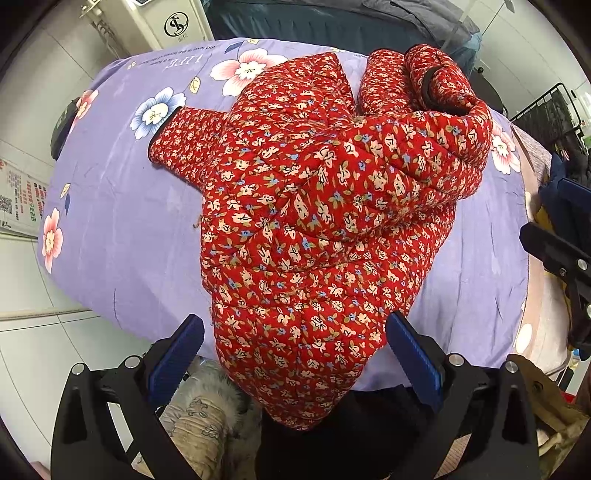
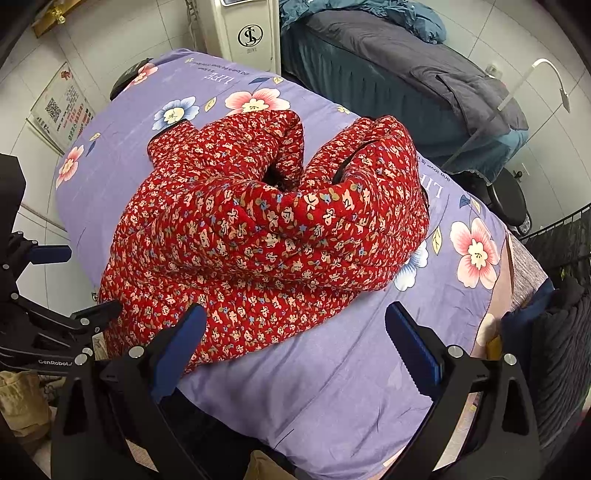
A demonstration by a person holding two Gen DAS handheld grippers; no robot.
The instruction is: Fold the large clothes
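A red quilted jacket [image 1: 314, 206] with a small flower print lies bunched on a table under a purple flowered sheet [image 1: 122, 221]. One sleeve is folded across its body. The other sleeve, with a black cuff [image 1: 157, 146], points left. The jacket's near end hangs over the table's front edge. My left gripper [image 1: 295, 325] is open, its blue-padded fingers on either side of that hanging end without touching it. My right gripper [image 2: 295, 314] is open above the sheet [image 2: 332, 369] near the front edge, its left finger beside the jacket [image 2: 258, 229]. Each gripper also shows in the other's view: the right gripper [image 1: 554, 251] and the left gripper [image 2: 55, 288].
A white appliance [image 2: 251, 33] stands behind the table. A bed with a dark grey blanket [image 2: 406, 74] is at the back right. A black wire rack [image 1: 546, 110] stands to the right and a poster [image 1: 20, 199] hangs on the left wall. Bags and a furry garment [image 1: 207, 402] lie below the front edge.
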